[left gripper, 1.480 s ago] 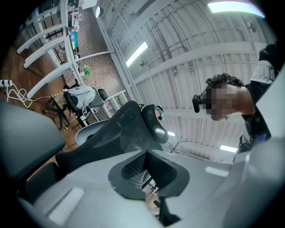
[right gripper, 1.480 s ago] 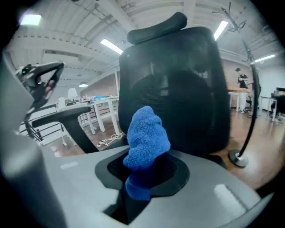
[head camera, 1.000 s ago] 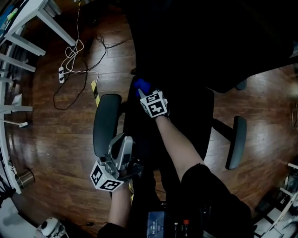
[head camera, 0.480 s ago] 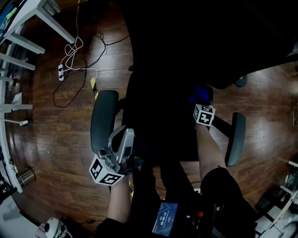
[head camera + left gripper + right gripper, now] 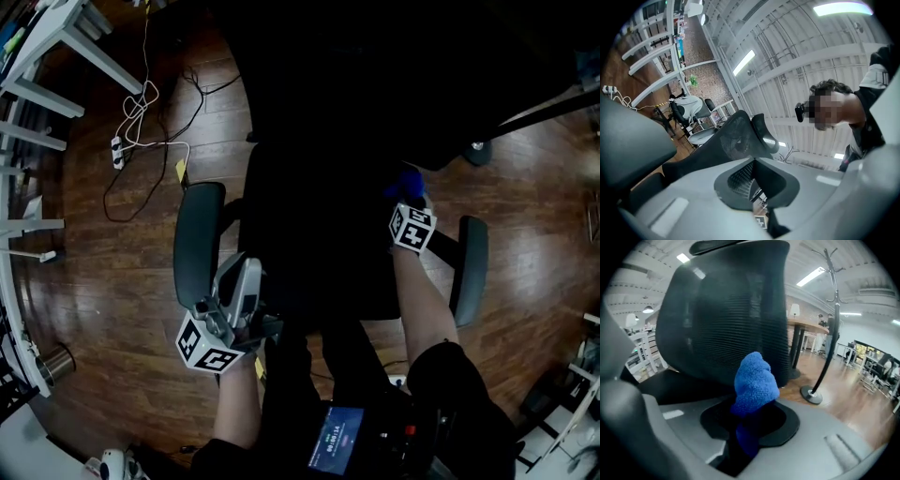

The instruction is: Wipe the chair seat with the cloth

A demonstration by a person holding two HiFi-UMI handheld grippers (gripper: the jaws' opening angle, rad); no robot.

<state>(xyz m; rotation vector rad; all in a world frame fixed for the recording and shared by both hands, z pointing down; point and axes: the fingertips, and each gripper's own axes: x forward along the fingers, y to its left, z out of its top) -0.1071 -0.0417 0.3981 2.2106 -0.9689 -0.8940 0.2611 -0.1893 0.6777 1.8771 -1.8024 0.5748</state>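
The black office chair seat (image 5: pixel 314 234) lies below me between its left armrest (image 5: pixel 195 246) and right armrest (image 5: pixel 471 270). My right gripper (image 5: pixel 406 195) is at the seat's right back edge, shut on a bunched blue cloth (image 5: pixel 405 182). In the right gripper view the cloth (image 5: pixel 756 383) sticks up out of the right gripper (image 5: pixel 749 430), with the mesh backrest (image 5: pixel 731 310) just beyond. My left gripper (image 5: pixel 247 274) hovers by the seat's front left corner beside the left armrest; in the left gripper view the left gripper (image 5: pixel 757 190) looks shut and holds nothing.
A power strip with tangled cables (image 5: pixel 124 148) lies on the wood floor at the left. White desk frames (image 5: pixel 37 56) line the left edge. A coat stand (image 5: pixel 830 319) and a round table (image 5: pixel 806 326) stand behind the chair.
My right gripper has swept the cloth from the seat's back left across to its right back edge, and over the last half second has hardly moved. The left gripper has stayed put.
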